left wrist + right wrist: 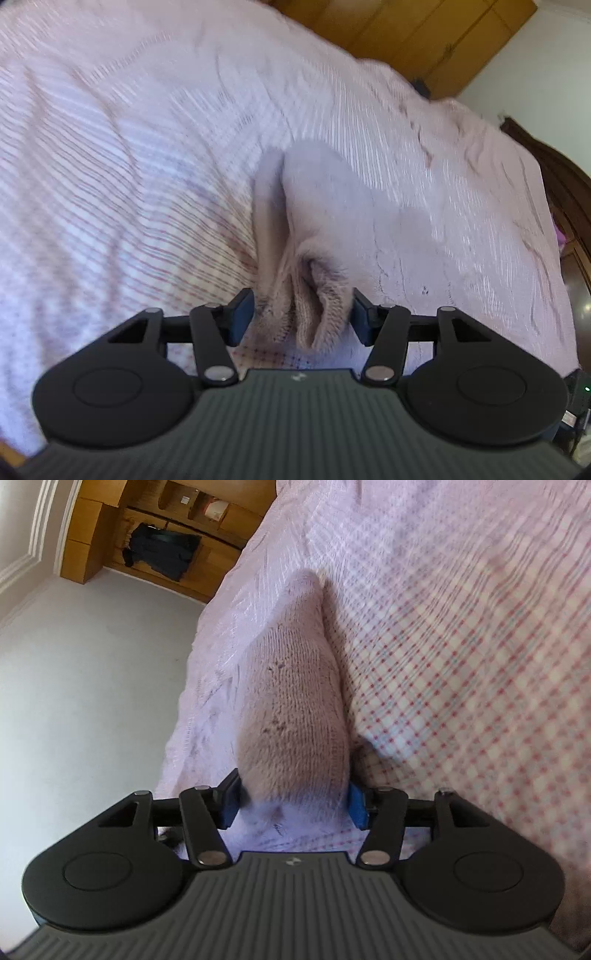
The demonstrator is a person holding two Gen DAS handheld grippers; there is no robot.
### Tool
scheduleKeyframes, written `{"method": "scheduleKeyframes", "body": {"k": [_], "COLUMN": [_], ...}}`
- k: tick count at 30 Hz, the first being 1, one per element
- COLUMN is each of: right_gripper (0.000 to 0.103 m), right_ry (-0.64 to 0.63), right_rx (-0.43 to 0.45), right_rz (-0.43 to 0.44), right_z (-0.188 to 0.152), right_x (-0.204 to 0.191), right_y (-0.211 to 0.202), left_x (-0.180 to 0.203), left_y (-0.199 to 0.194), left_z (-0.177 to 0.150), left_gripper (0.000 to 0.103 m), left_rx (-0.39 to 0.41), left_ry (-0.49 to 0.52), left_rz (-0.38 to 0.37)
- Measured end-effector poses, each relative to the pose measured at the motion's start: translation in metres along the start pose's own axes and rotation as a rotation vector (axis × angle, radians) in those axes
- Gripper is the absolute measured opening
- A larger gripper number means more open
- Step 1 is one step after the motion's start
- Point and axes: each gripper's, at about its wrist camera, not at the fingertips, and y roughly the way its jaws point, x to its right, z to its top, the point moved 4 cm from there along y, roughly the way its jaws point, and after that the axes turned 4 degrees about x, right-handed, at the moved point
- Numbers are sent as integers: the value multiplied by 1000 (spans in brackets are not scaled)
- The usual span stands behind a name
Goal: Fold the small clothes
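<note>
Left wrist view: left gripper stands parted around a pink knitted sock's cuff on the checked bedsheet; right gripper likewise, pads apparently not pressing.

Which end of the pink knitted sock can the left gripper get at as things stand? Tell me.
Probably the ribbed cuff end: the sock already lies between the left gripper's jaws, which stand apart, on the checked bedspread, with nothing in the way. The far end looks out of reach.
</note>
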Motion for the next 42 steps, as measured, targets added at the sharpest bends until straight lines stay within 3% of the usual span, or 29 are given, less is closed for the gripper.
{"method": "scheduleKeyframes", "body": {"k": [4,6,9,12,15,18,20,24,27,30,33,36,42], "right_gripper": [75,76,84,86,86,87,89,92,93,93,93,93,95], "right_ry": [-258,-334,-429,-535,-583,-662,-749,-864,-900,-931,-923,-937,-971], "right_rx": [133,161,214,252,309,369,396,399,382,358,344,335,330], "right_rz": [-94,-66,-5,16,25,34,8,-20,-36,-117,-158,-185,-192], "right_z": [-13,-20,-32,-41,-49,-53,-55,-60,-63,-66,-65,-67,-71], "right_x": [-35,-53,-74,-89,-101,-110,-115,-121,-115,-107,-97,-91,-87], "right_y": [-31,-44,-66,-79,-94,-102,-97,-81,-64,-44,-35,-26,-15], "left_x": [6,9,19,28,36,46,51,54,62,67,66,65,70], "left_y": [-47,-68,-93,-113,-121,-119,-112,-83,-68,-57,-59,-56,-52], "left_z": [4,7,10,10,6,-2,-8,-19,-30,-41,-42,-46,-50], "left_gripper": [64,67,80,80,80,91,92,92,96,98,98,98,98], "left_rx": [91,119,178,220,260,322,354,316,348,365,364,367,340], "left_ry": [43,51,103,141,181,267,327,366,437,520,517,532,556], "left_rz": [0,-17,-38,-48,-55,-33,-35,-50,-48,-25,-95,-53,-38]}}
